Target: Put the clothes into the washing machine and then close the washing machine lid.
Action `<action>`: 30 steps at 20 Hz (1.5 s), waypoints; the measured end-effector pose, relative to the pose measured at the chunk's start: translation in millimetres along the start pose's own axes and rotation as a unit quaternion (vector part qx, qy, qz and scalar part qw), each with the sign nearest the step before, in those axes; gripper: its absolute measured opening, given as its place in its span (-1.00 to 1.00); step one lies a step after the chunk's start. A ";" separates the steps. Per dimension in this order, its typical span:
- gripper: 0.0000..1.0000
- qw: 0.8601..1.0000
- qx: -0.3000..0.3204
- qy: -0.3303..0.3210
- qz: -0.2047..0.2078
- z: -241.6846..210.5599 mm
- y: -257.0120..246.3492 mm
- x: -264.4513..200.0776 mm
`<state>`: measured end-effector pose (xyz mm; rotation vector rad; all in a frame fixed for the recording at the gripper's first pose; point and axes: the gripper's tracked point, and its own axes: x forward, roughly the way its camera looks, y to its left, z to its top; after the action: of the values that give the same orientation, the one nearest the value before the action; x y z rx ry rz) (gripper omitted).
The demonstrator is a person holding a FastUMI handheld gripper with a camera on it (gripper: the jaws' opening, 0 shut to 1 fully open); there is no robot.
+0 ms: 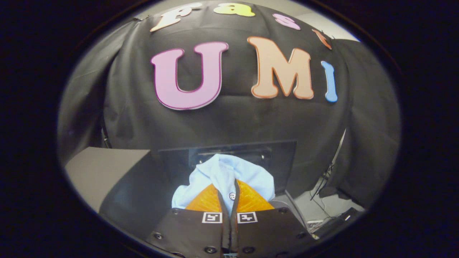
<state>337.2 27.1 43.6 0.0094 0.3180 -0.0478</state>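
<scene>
My gripper (pixel 229 191) is shut on a light blue shirt (pixel 224 172). The cloth bunches up over both fingertips, and a strip with a small button is pinched in the narrow gap between them. Right behind the shirt stands a dark glossy panel (pixel 279 157), which looks like the raised lid of the washing machine. The drum opening is hidden beneath the fingers and the cloth.
A grey slanted surface (pixel 104 172) lies left of the fingers. The black cloth wall (pixel 229 122) rises close behind the panel. To the right, past the cloth's edge, cables (pixel 322 186) hang over a pale floor.
</scene>
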 end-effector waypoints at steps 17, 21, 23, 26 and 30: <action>-0.72 0.998 0.023 0.058 0.001 -102.1 -30.4 31.4; -0.12 0.999 0.019 0.037 -0.003 -85.3 -25.3 25.1; 0.21 0.999 0.017 0.027 -0.002 -74.6 -22.6 22.7; 0.70 1.000 0.021 0.018 -0.006 -61.5 -19.2 18.7; 0.94 1.000 0.017 0.005 -0.014 -46.5 -18.7 14.1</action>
<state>335.2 8.5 -5.0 0.0384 0.3266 -0.0814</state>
